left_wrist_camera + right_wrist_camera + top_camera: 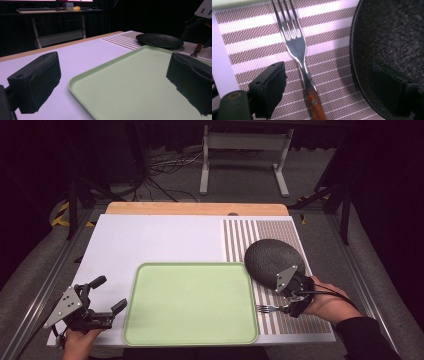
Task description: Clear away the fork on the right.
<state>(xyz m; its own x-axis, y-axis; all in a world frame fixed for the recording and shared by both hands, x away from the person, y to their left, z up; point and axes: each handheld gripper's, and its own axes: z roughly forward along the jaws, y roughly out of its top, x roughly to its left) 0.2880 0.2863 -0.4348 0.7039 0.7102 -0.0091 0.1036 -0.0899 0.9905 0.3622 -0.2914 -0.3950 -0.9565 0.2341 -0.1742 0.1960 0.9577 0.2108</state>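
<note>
A fork (298, 47) with a wooden handle lies on the striped placemat (249, 37), tines pointing toward the green tray (190, 302). My right gripper (329, 75) is open and straddles the fork's handle; neither pad touches it. One jaw hangs over the rim of the dark speckled plate (392, 37). From above, the right gripper (290, 306) sits just below the plate (272, 261), with the fork (265, 308) poking out to its left. My left gripper (111, 293) stands open and empty at the tray's left edge. Its jaws frame the tray (135, 82) in the left gripper view.
A white board (150, 240) covers the tabletop, with a wooden strip (195, 208) along the far edge. The placemat (260, 232) fills the right side. Metal table legs (245, 165) and cables lie on the floor beyond. A hand (325, 302) holds the right gripper.
</note>
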